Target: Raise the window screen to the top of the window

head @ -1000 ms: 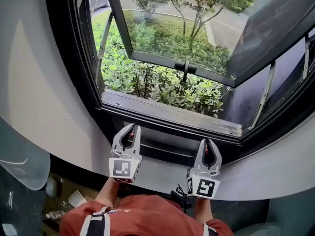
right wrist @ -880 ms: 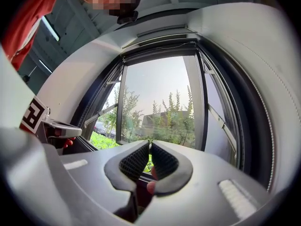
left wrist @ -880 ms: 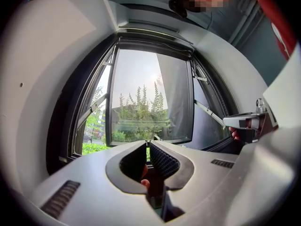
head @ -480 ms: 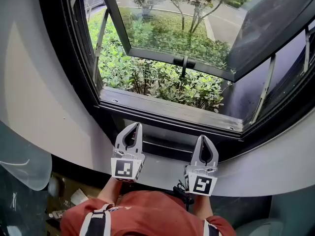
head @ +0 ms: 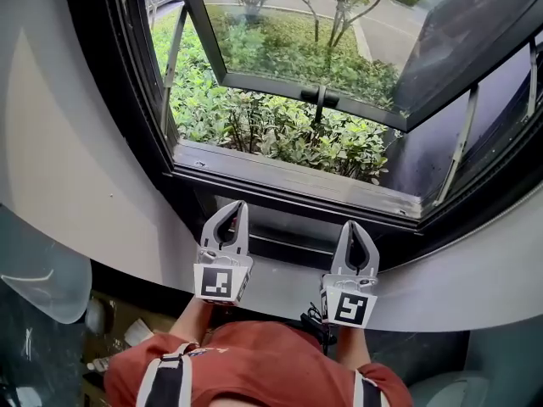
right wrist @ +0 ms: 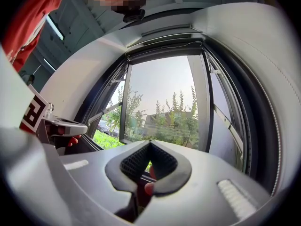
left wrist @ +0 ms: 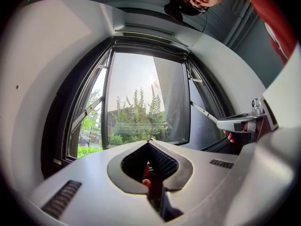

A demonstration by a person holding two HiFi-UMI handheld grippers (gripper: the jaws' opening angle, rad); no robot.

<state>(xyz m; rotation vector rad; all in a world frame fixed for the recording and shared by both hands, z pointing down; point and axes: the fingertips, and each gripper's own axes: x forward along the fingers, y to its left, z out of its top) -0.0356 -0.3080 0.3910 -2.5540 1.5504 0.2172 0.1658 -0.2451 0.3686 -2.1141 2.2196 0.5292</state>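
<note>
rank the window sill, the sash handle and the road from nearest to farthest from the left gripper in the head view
1. window sill, directly ahead of the left gripper
2. sash handle, higher up and to the right
3. road, top right, far outside

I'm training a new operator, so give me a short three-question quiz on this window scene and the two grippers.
1. True or false: the window sash is swung open outward.
2. The jaws of the left gripper and right gripper are: A) wide apart, B) together, C) out of view.
3. What grows outside, beyond the sill?
Key: 1 true; 2 B; 3 green shrubs.
</note>
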